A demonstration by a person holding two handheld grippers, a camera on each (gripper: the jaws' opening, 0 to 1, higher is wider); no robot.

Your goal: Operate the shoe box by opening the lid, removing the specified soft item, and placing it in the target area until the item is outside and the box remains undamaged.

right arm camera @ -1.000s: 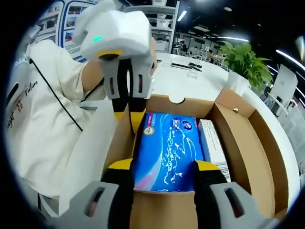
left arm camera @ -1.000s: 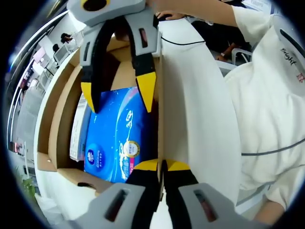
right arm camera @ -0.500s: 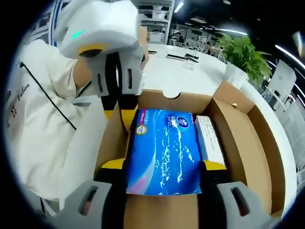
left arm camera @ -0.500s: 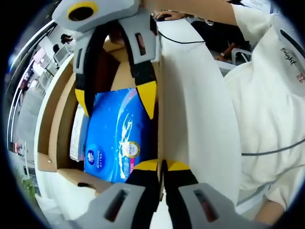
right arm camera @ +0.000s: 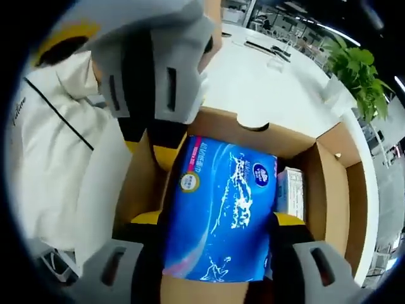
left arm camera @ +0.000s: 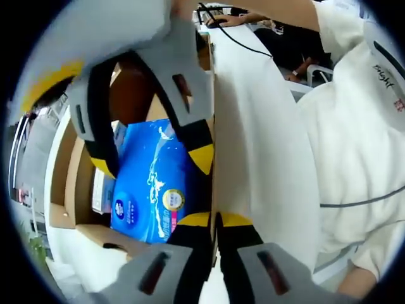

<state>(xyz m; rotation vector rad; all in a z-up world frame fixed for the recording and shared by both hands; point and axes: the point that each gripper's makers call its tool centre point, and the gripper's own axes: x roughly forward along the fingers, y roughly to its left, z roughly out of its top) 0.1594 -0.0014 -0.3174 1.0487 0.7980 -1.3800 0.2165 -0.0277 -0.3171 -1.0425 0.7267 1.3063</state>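
Note:
The cardboard shoe box (left arm camera: 74, 177) (right arm camera: 330, 190) stands open, and its white lid (left arm camera: 259, 158) (right arm camera: 101, 196) hangs off one long side. Inside lies a soft blue tissue pack (left arm camera: 152, 196) (right arm camera: 221, 190). My right gripper (right arm camera: 218, 218) (left arm camera: 152, 163) is open, with one jaw on each long side of the pack and the yellow tips close to its edges. My left gripper (left arm camera: 216, 220) (right arm camera: 152, 149) is shut on the box's long side wall, at the lid side.
A narrow white carton (left arm camera: 101, 190) (right arm camera: 290, 190) lies in the box beside the pack. The box rests on a white round table (right arm camera: 272, 82), with a green plant (right arm camera: 357, 69) beyond it. A person in a cream top (left arm camera: 361, 126) (right arm camera: 50, 145) stands close on the lid side.
My right gripper has moved further along and down over the pack, and its jaws have spread wider. The left gripper keeps its pinch on the box wall.

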